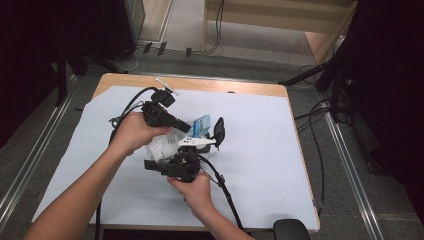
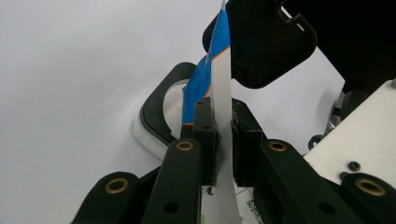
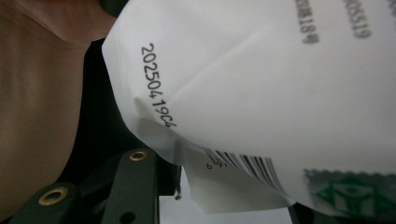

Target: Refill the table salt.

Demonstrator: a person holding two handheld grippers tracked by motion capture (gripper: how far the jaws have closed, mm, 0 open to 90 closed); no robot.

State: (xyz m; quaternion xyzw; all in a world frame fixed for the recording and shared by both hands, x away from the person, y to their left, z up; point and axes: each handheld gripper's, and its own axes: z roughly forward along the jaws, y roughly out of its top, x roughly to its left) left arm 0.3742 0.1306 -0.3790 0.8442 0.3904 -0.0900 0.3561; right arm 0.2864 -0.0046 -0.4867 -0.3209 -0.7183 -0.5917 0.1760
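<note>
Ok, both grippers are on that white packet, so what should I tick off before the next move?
1. Left gripper pinching the packet's sealed edge: ok, jaws shut on it.
2. Right gripper gripping the packet: cannot tell, the packet hides its jaw tips.
3. Packet opened: cannot tell.
4. Packet lifted off the white sheet: cannot tell.
5. Person's left hand steady on its gripper: ok.

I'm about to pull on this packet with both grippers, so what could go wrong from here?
The left gripper pinches only the packet's thin sealed edge, so that edge may slip out or tear unevenly. The right gripper holds the packet close by its barcode; I can't tell how firm that hold is. A sudden tear could spill the contents onto the white sheet.
</note>
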